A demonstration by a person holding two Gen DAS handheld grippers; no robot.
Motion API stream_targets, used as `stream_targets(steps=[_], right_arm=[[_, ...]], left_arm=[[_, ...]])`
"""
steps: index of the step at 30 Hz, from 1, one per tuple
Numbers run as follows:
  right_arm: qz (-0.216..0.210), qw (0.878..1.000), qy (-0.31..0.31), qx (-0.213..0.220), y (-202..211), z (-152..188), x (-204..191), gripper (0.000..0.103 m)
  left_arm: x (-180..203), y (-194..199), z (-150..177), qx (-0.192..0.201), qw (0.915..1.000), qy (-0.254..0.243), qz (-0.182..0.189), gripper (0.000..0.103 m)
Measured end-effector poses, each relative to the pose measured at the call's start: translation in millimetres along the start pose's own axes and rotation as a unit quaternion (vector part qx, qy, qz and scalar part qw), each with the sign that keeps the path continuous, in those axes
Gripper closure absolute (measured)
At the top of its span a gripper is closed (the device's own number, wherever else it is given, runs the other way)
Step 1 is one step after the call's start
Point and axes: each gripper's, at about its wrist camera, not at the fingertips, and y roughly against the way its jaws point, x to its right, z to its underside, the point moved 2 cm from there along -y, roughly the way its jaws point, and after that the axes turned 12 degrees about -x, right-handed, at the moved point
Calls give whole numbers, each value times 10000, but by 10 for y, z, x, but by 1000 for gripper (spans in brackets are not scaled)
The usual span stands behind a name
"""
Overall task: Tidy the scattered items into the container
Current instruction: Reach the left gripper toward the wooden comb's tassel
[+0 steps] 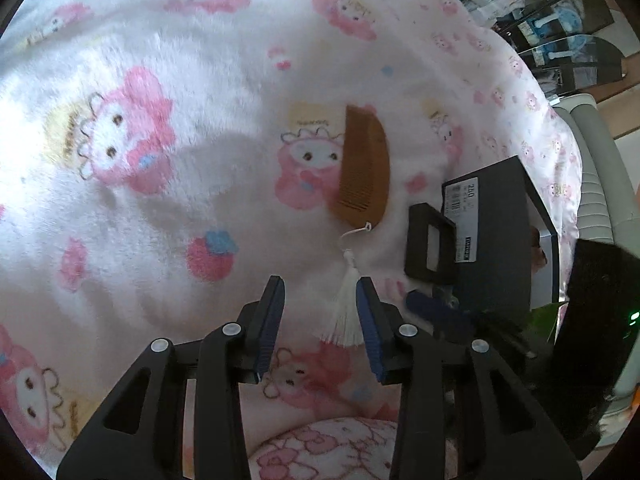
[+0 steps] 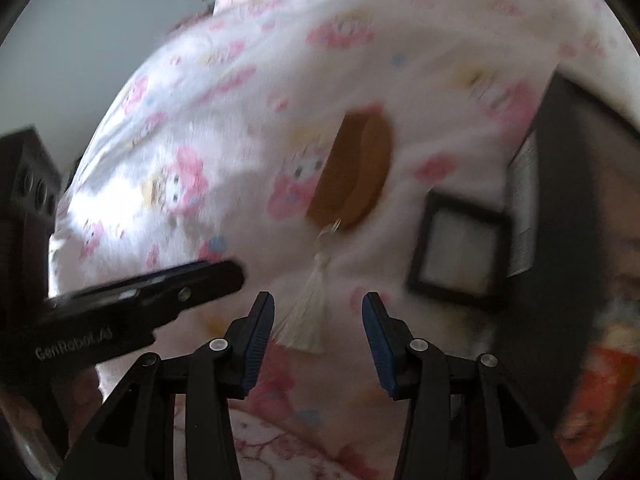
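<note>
A brown wooden comb (image 1: 364, 168) (image 2: 356, 172) with a white tassel (image 1: 346, 312) (image 2: 304, 320) lies on the pink cartoon-print blanket (image 1: 160, 220). A black square frame (image 1: 430, 240) (image 2: 460, 248) lies just right of it, against a black box (image 1: 496, 240) (image 2: 568, 200) with a white label. My left gripper (image 1: 320, 280) hovers open over the tassel end, which lies beside its right finger without being pinched. My right gripper (image 2: 318, 296) is open too, with the tassel by its left finger. Neither holds anything.
The blanket (image 2: 200, 140) covers a bed whose edge drops off at the left of the right wrist view. The left gripper's body (image 2: 160, 284) crosses that view at lower left. A grey chair (image 1: 600, 184) and glass shelves (image 1: 560, 28) stand beyond the box.
</note>
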Motion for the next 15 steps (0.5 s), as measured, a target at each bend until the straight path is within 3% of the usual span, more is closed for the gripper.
stream_targets(steps=[6,9,11,15], right_arm=[[-199,9993,4,-326,-292,-106,41,62],[-384,9986,138,-328,-328,-150,22,91],[-800,9960,247,-318,-304,-176,-47,97],[-912,9928,734,-265,-218,-164,-344,100]], left_arm=[[-104,-71,-26,-80,9998,142,101,66],[-184,-20,4,-3,9996,236,119,66],[-275,52,55,92,9993,341,153,66],[-429,180,154,208,9982,527,201,66]])
